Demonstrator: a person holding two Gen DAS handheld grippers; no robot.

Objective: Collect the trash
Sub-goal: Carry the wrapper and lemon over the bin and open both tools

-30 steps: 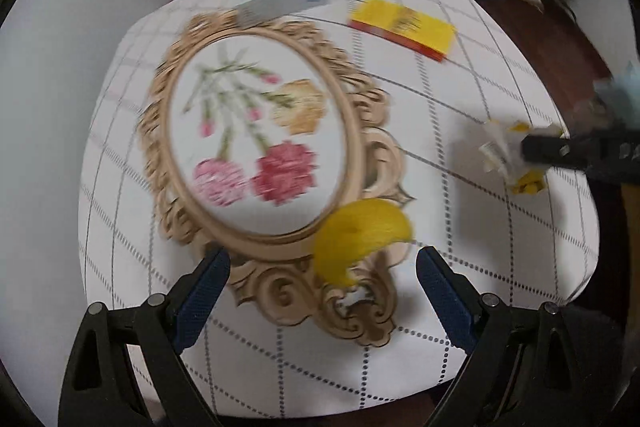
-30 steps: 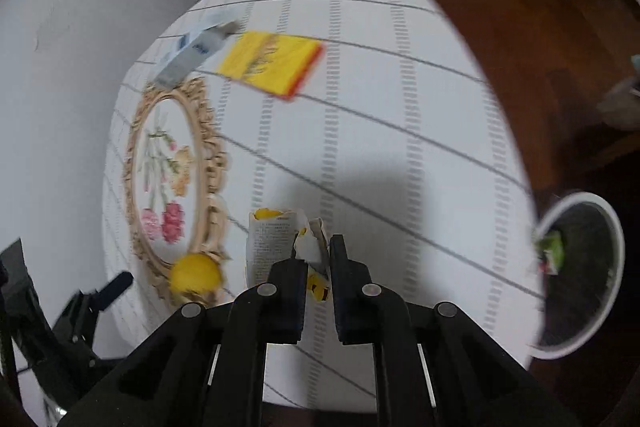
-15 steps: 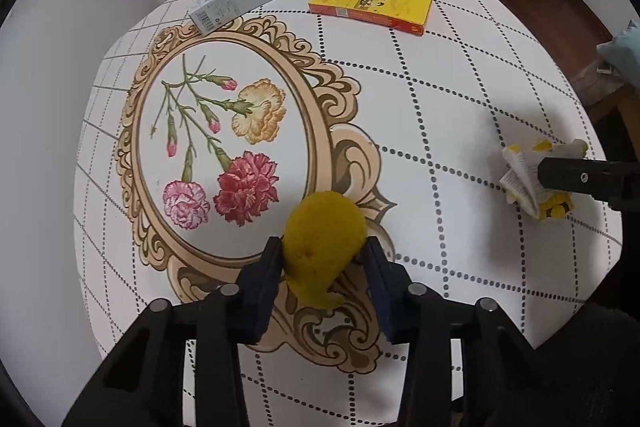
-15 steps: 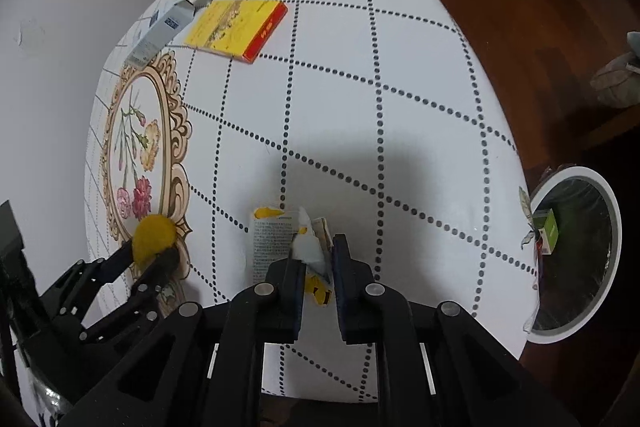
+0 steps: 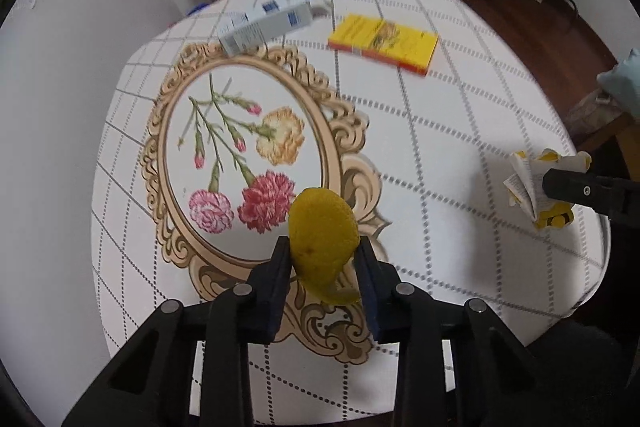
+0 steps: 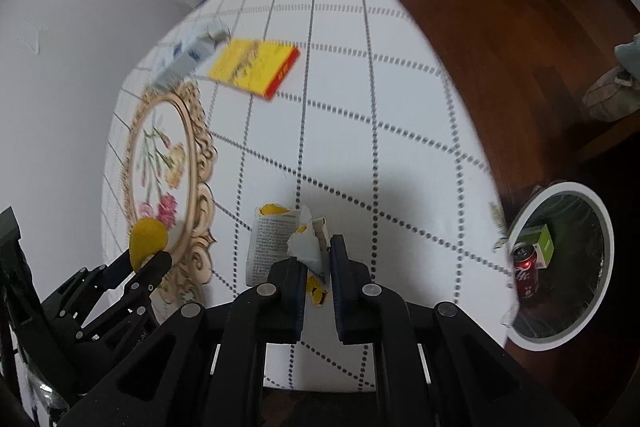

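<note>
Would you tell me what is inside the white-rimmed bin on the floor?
The white-rimmed bin holds a red drink can and a green carton; its dark bottom is unclear.

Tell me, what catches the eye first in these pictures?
A bright yellow curled fruit peel pinched in the left tongs, just above the ornate oval frame of carnations printed on the white checked tablecloth. To the right, the right tongs clamp a crumpled printed paper wrapper, with a white-rimmed trash bin on the floor beyond.
</note>
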